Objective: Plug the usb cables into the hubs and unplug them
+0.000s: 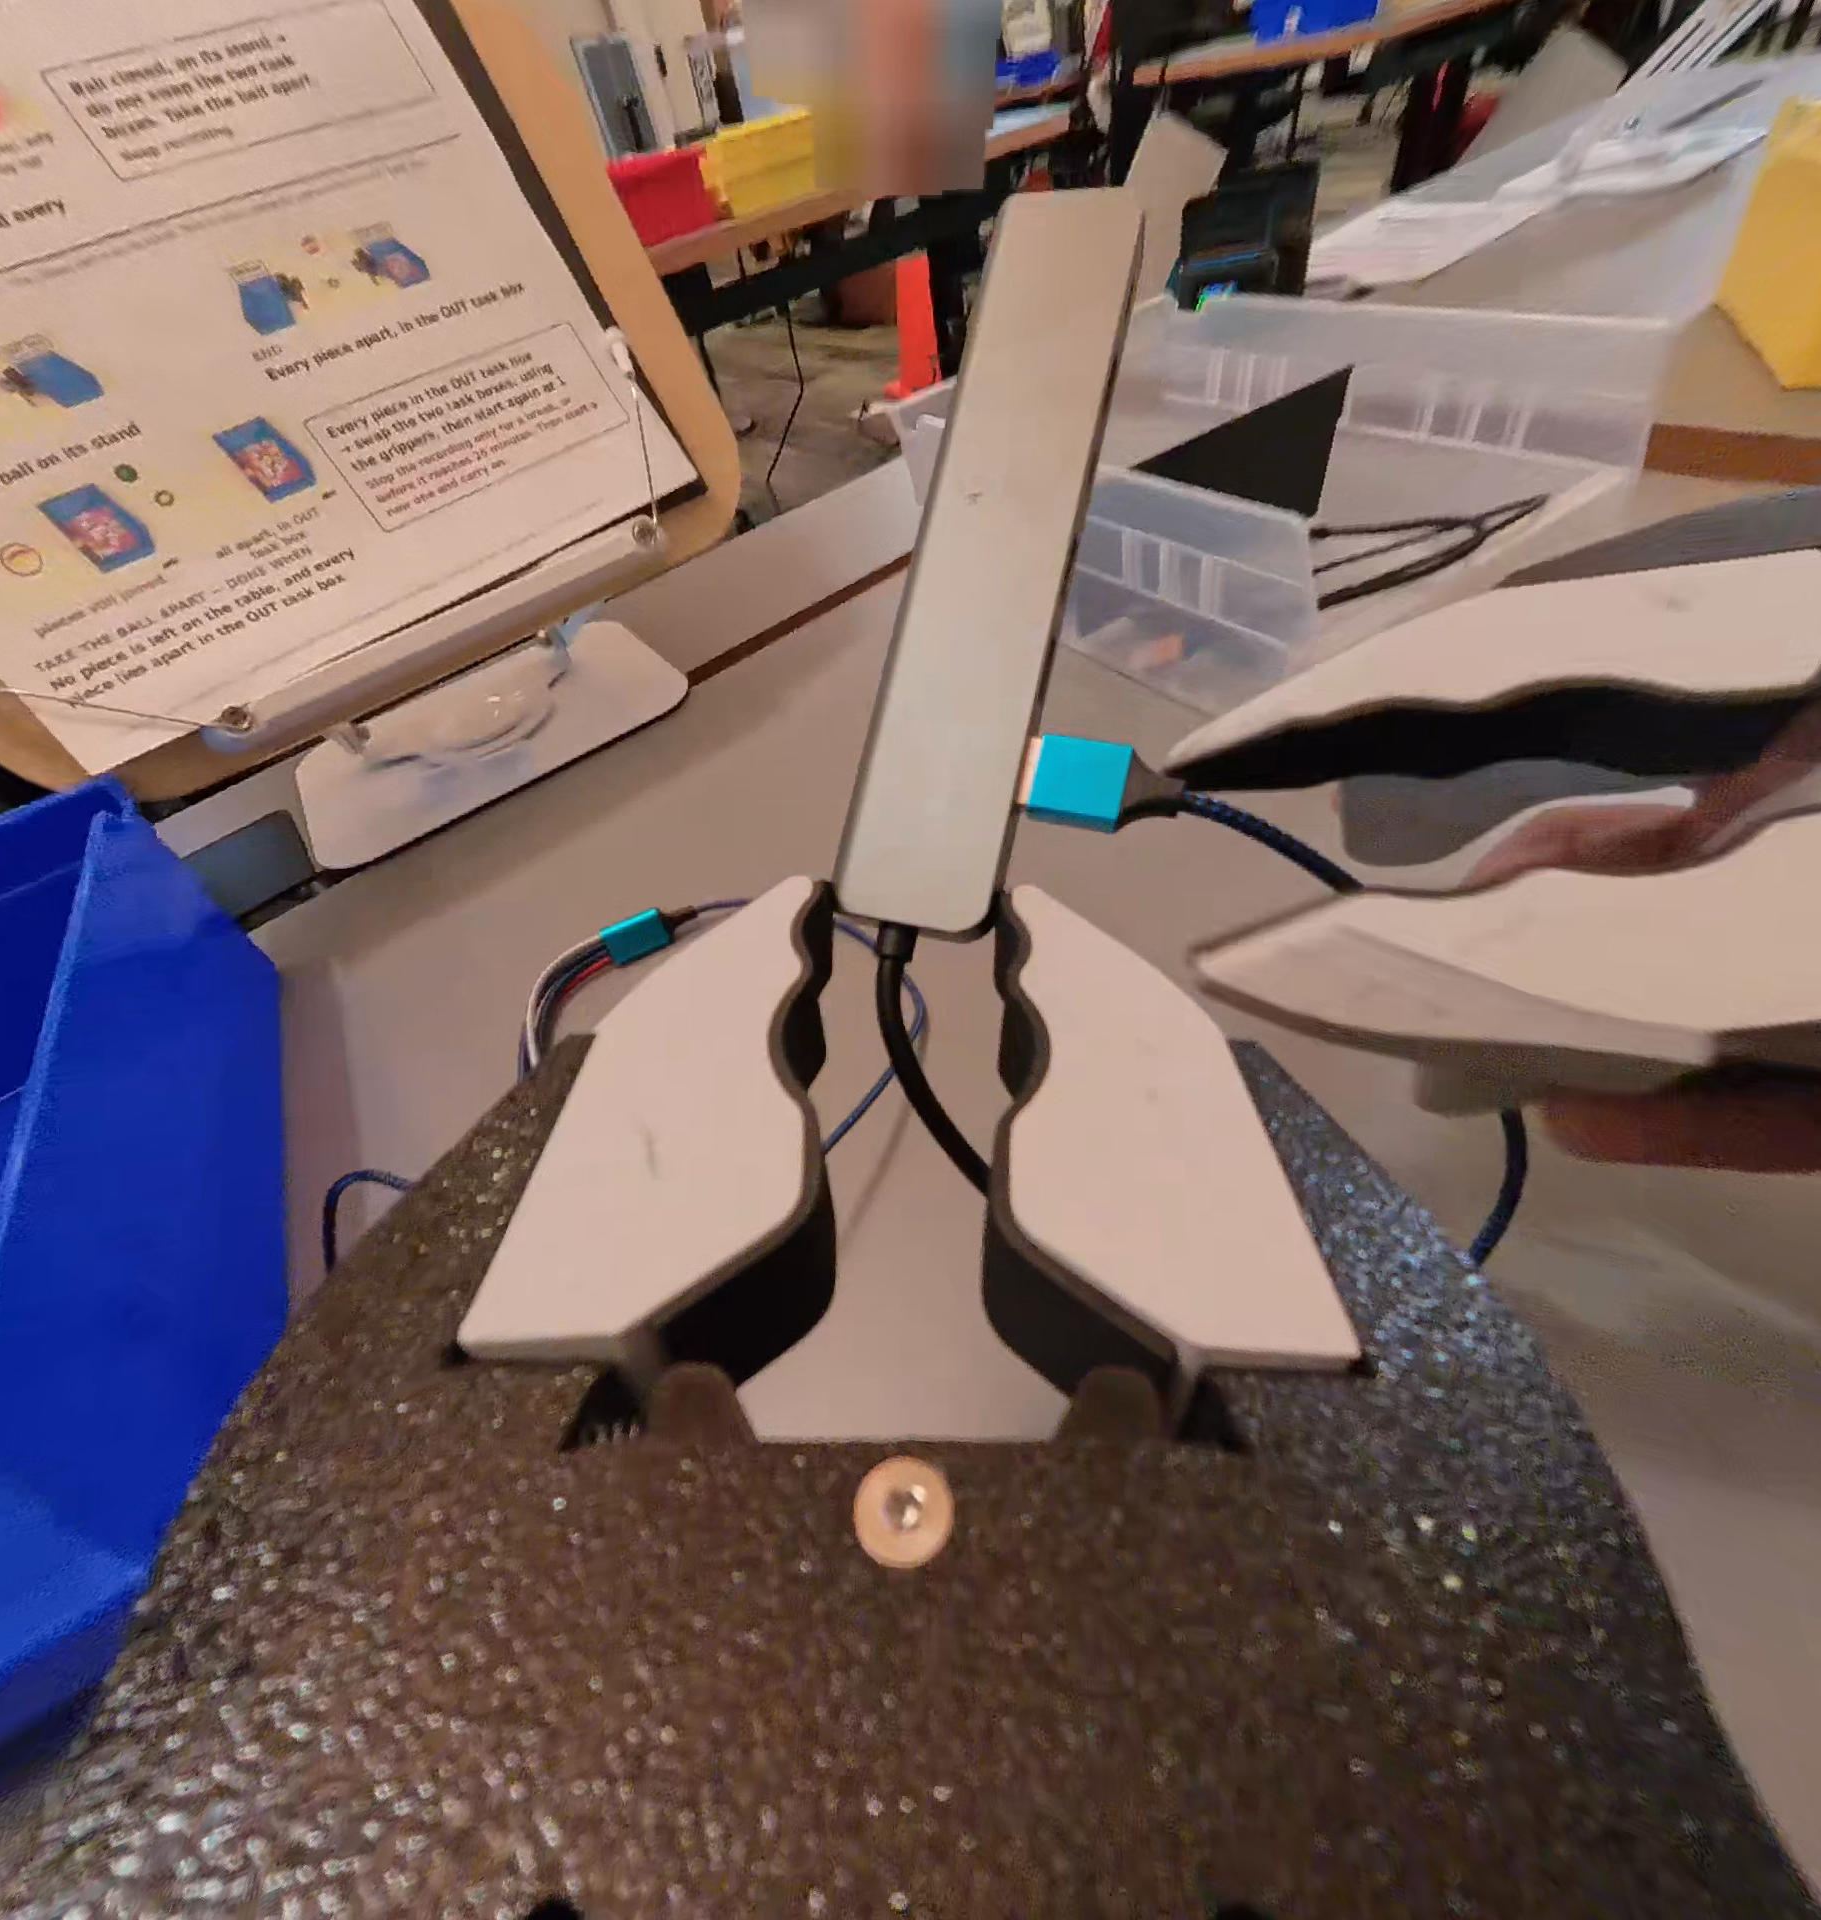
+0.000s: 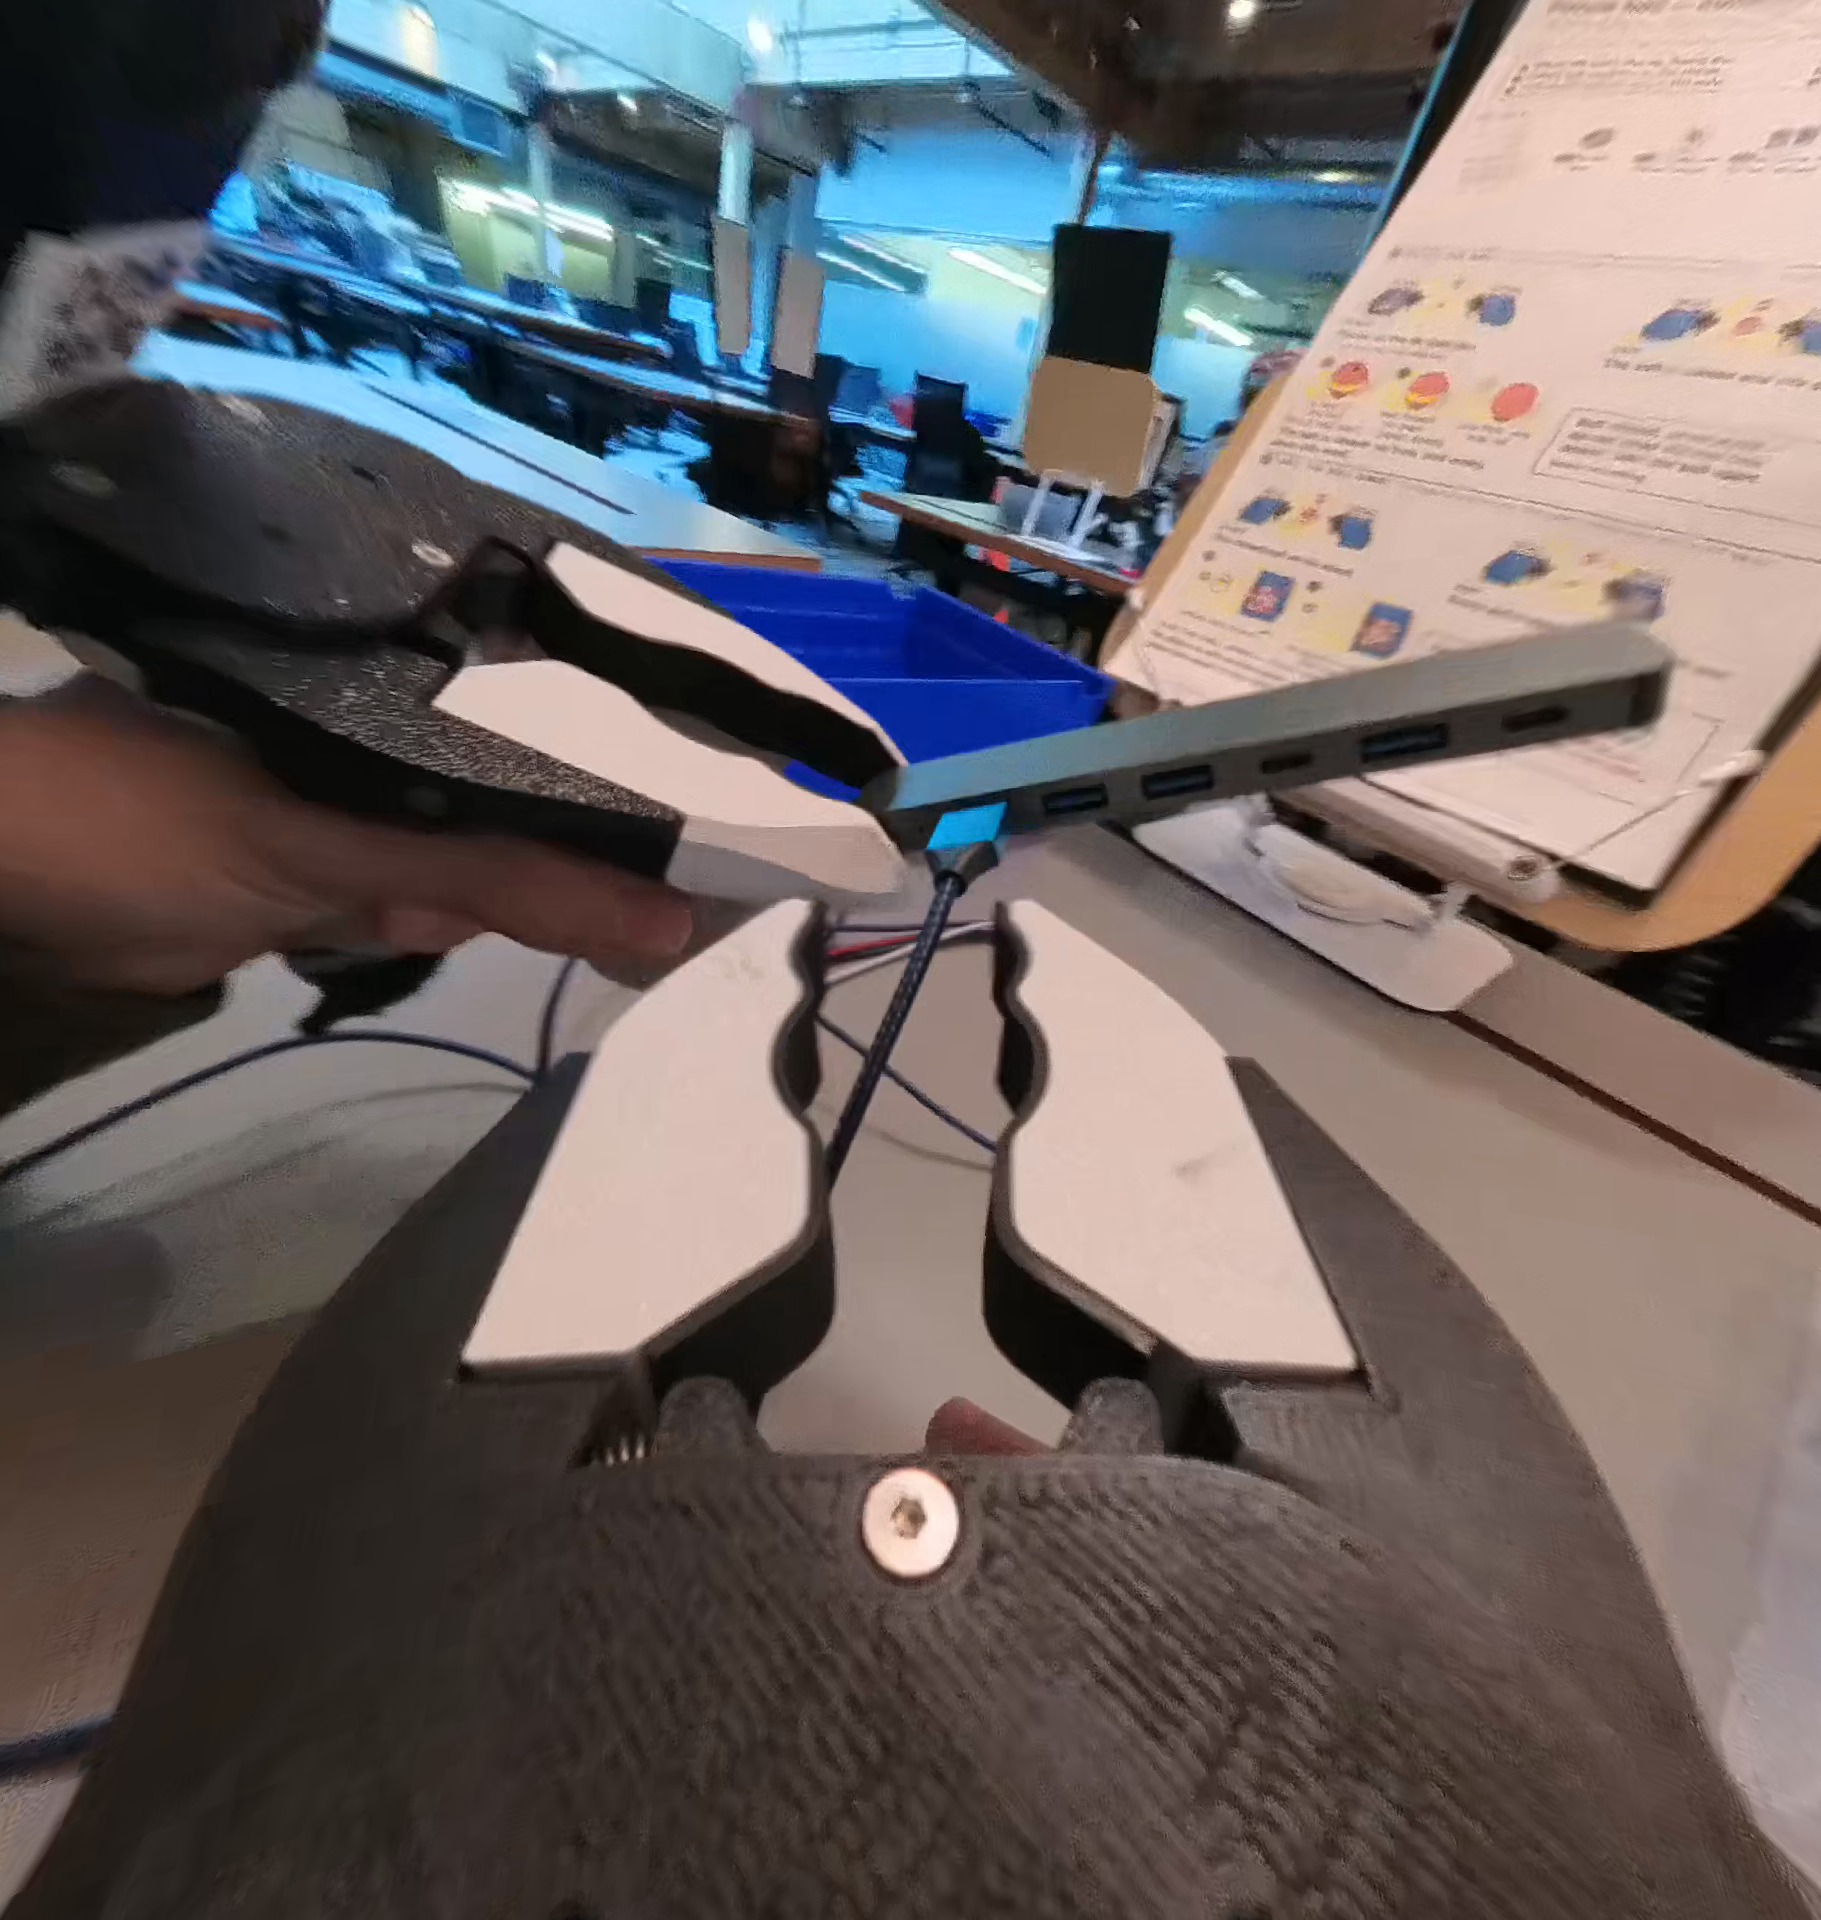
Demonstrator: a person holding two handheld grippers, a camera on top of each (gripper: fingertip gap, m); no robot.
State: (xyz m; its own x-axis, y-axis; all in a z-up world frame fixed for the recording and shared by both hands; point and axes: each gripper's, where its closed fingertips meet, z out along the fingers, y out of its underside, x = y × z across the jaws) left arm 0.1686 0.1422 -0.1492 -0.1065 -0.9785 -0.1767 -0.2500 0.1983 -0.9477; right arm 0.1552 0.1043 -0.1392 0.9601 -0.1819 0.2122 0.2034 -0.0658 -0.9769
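While the left gripper holds the grey hub by its near end above the table, fingers narrow around it, a teal plug sits in the hub's side port with its braided cable trailing down. The right gripper hovers just beside the plug with fingers parted and empty, so I judge either seating or pulling comes next, needing a straight grip on the plug. A blue bin and instruction board stand nearby in a workshop.

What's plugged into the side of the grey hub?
A blue-shelled USB plug sits in the hub near its cabled end; its metal tip is mostly hidden inside the port.
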